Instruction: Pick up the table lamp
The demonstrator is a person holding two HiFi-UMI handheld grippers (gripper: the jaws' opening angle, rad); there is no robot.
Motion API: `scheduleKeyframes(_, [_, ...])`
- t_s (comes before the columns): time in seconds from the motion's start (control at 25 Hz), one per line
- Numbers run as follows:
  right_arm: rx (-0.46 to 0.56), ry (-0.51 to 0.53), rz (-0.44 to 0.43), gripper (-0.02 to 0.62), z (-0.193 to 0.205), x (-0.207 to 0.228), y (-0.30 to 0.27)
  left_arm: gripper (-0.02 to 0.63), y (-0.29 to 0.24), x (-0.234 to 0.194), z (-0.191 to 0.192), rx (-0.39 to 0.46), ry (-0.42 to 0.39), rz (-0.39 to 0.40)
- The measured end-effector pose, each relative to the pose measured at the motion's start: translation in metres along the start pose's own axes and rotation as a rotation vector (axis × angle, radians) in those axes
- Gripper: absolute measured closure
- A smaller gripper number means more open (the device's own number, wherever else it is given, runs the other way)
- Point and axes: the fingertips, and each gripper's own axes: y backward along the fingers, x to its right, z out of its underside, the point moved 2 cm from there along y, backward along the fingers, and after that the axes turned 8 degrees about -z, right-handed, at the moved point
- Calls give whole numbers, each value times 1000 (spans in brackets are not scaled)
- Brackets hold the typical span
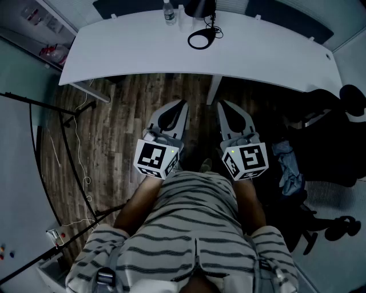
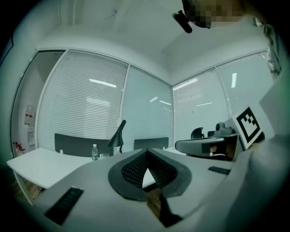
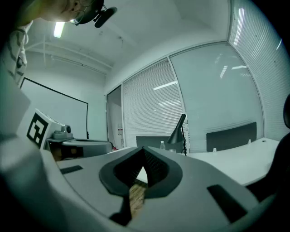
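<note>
Tabletop (image 1: 126,51): plain white, no pattern.

Table lamp (image 1: 199,8): black throughout, shade, stem and ring base alike.

Floor (image 1: 126,109): brown wood planks with streaked grain.

Left claw (image 1: 180,106) and right claw (image 1: 222,106): pale grey shells with black, mesh-textured inner pads. Each carries a white cube printed with black square markers.

Shirt (image 1: 194,223): light ground with thin dark stripes running across.

Office chair (image 1: 331,149): black.

Window blinds (image 2: 81,113): white, finely ruled with horizontal slats.
</note>
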Motion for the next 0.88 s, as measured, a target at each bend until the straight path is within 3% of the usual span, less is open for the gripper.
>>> scheduleKeyframes(0.44, [18, -32, -14, 584, -2, -2, 3, 598, 2, 3, 0, 0, 5, -5])
scheduleKeyframes(0.88, [4, -45, -21, 584, -1, 25, 9, 598, -14, 18, -1, -5, 2, -35])
